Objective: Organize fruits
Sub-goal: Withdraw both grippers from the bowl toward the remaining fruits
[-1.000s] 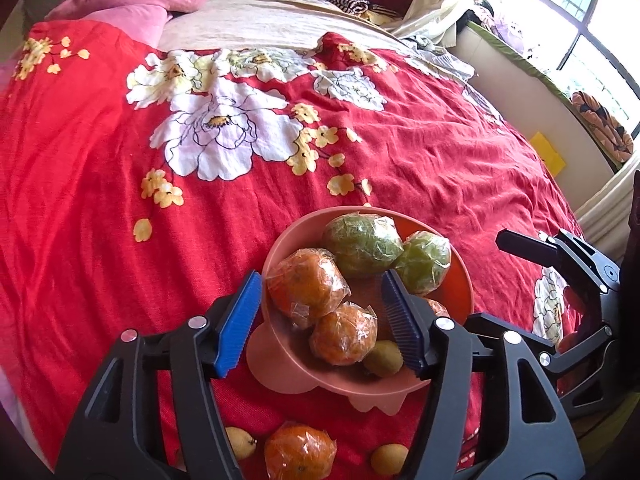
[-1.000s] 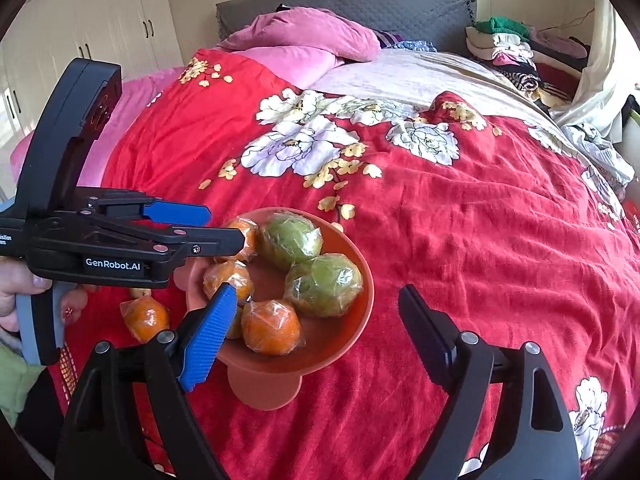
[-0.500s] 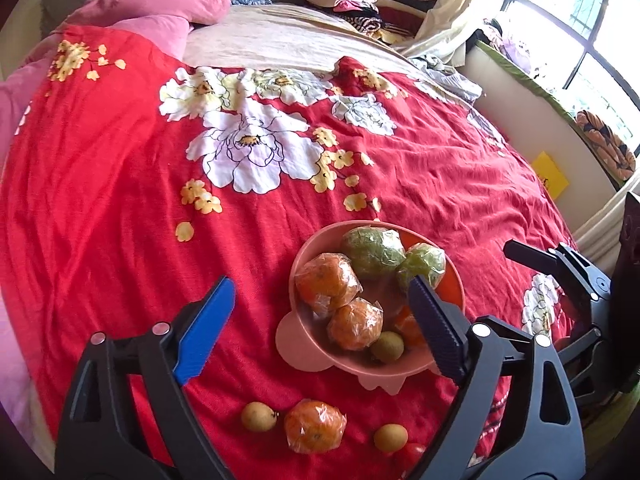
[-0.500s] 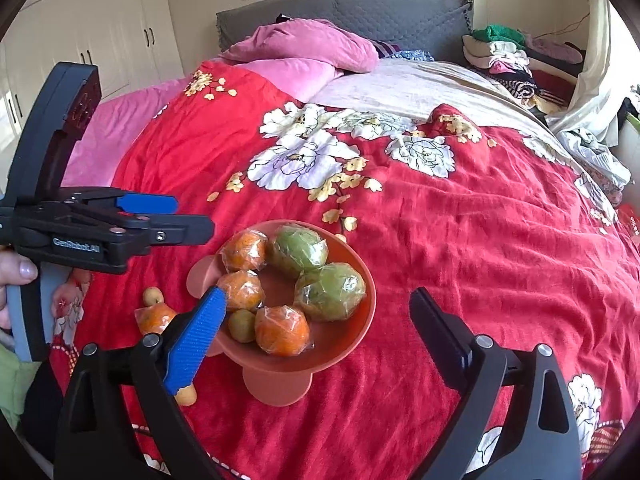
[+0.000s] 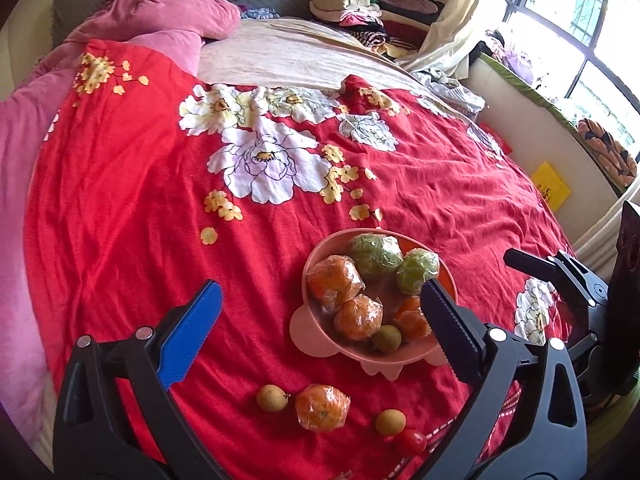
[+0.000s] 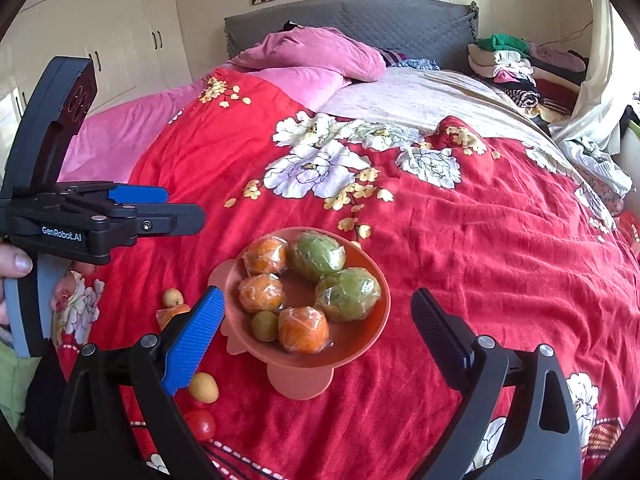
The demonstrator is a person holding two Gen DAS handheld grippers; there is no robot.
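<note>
Both the left hand-held gripper (image 5: 320, 320) and the right hand-held gripper (image 6: 316, 320) have just been opening and grasp nothing. The pink fruit bowl (image 6: 376, 320) of wrapped oranges (image 6: 304, 330) sits on the red bedspread (image 6: 460, 240).

Wrapped orange (image 6: 172, 314) half hidden behind right claw's blue finger (image 6: 194, 340), person's hand (image 6: 18, 266) cut off

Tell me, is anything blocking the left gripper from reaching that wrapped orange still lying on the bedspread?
Nothing visible does. The wrapped orange lies on the bare red bedspread, below the left gripper, whose jaws have just been opening and hold nothing. Small yellow fruits sit on either side of it, apart, and the bowl lies beyond.
</note>
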